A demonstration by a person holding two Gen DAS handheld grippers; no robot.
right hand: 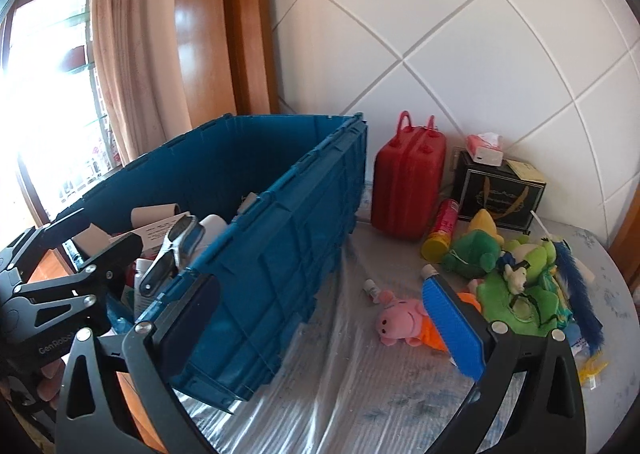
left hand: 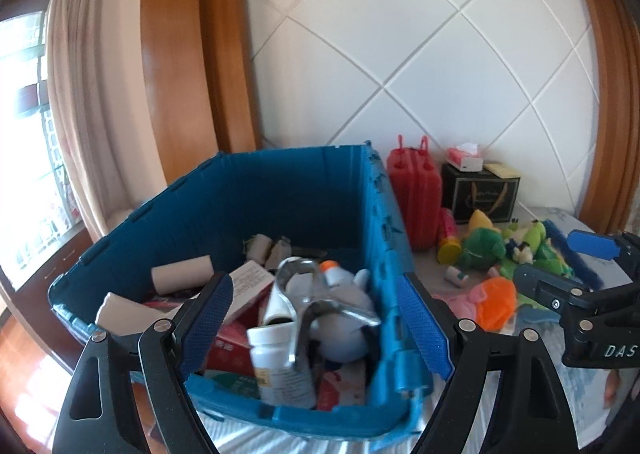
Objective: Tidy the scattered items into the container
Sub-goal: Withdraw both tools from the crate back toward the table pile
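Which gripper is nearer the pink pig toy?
Right. The right gripper hangs open with the pig just ahead of it; the left gripper is over the blue bin.

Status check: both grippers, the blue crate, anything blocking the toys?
Left gripper open, over blue crate. Right gripper open, empty, beside crate. Pink plush pig and green plush toys still out. Nothing blocking.

The blue crate (right hand: 280, 238) is ribbed, matt plastic. Inside it lies a shiny metal clamp (left hand: 304, 294) among cardboard tubes (left hand: 182, 278). The toys (right hand: 516, 294) are fuzzy plush; the red case (right hand: 404, 190) is glossy plastic; the door frame (right hand: 208, 34) is varnished wood.
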